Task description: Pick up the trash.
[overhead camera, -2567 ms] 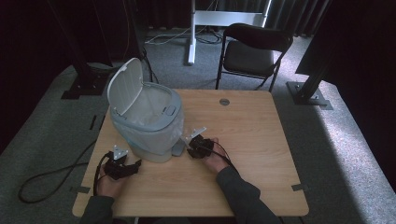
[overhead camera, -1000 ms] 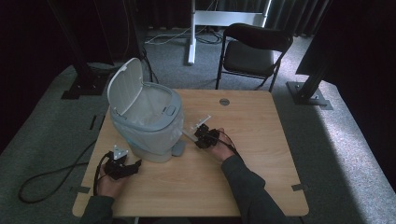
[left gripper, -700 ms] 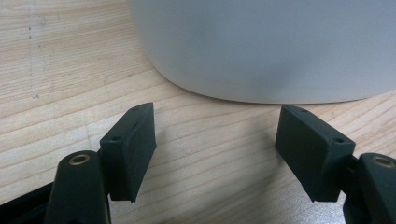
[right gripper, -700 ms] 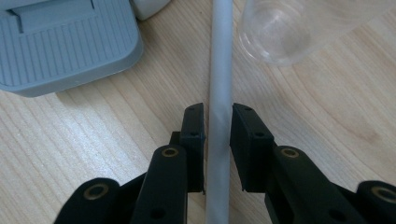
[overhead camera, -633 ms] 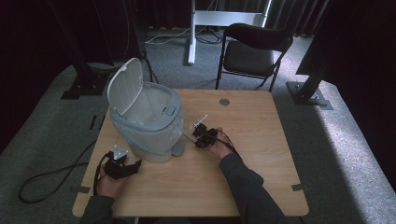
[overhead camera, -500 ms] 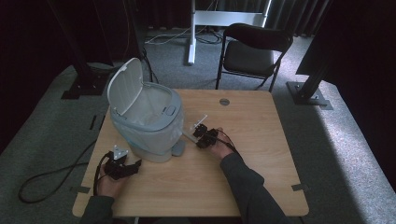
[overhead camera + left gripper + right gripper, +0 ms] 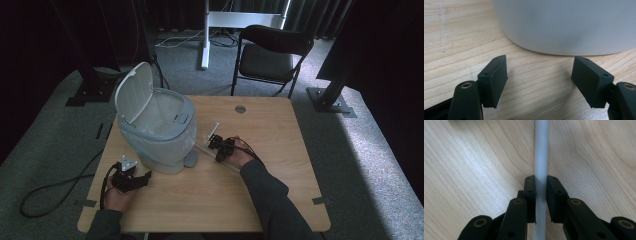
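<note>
Beside bin (image 7: 160,131), right gripper (image 7: 541,192) jaws just closed on rod (image 7: 541,150)

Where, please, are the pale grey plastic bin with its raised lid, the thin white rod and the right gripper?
pale grey plastic bin (image 7: 160,137), high view, front wall.
thin white rod (image 7: 541,157), right gripper view, shaft above the jaws.
right gripper (image 7: 541,187), right gripper view, between fingertips.

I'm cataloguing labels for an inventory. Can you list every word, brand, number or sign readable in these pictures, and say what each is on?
There is no readable text in any view.
Bin: plain grey plastic, no label showing.
White rod in the right gripper: unmarked.
Table: bare wood grain, no print.
Left gripper: black pads with no lettering.
Chair: no tag can be made out.
</note>
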Motion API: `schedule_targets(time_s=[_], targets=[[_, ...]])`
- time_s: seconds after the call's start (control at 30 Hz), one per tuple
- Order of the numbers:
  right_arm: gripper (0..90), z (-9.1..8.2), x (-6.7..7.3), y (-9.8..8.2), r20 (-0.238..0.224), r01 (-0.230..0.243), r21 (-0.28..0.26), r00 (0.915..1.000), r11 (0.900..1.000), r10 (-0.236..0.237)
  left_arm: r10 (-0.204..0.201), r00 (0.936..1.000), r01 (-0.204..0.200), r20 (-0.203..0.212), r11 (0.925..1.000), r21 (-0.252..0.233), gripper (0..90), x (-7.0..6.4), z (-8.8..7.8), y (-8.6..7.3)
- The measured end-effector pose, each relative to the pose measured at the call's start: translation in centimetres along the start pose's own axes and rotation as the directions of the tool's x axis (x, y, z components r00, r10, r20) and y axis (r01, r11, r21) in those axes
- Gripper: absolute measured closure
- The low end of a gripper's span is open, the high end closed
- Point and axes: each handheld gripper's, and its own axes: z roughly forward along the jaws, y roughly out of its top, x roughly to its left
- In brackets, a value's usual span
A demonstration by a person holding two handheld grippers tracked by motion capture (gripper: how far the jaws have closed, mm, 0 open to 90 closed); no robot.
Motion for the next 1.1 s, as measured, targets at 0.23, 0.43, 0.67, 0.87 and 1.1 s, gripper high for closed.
schedule_targets(time_s=[0.23, 0.43, 0.67, 0.87, 1.1], targets=[[78.1, 0.0, 0.1, 0.4, -0.002, -0.006, 0.053, 1.0, 0.999, 0.006, -0.001, 1.0, 0.001, 0.0, 1.0, -0.001, 28.9, 0.0, 0.0, 0.0], [78.8, 0.0, -0.1, 0.5, -0.01, 0.01, 0.063, 0.9999, 0.998, -0.009, -0.001, 1.0, 0.001, 0.0, 1.0, 0.0, 28.9, 0.0, 0.0, 0.0], [79.1, -0.4, -0.5, -0.6, -0.029, -0.016, -0.022, 0.9995, 1.0, 0.015, 0.0, 1.0, 0.0, 0.0, 1.0, 0.0, 28.9, 0.0, 0.0, 0.0], [79.1, -1.3, -0.1, -1.4, -0.066, -0.023, -0.081, 0.9977, 0.996, 0.018, 0.0, 1.0, 0.0, 0.0, 1.0, 0.0, 28.9, 0.0, 0.0, 0.0], [79.1, -2.5, 0.0, -2.2, -0.067, -0.023, -0.132, 0.9976, 0.991, 0.014, 0.001, 1.0, -0.001, 0.0, 1.0, 0.001, 28.9, 0.0, 0.0, 0.0]])
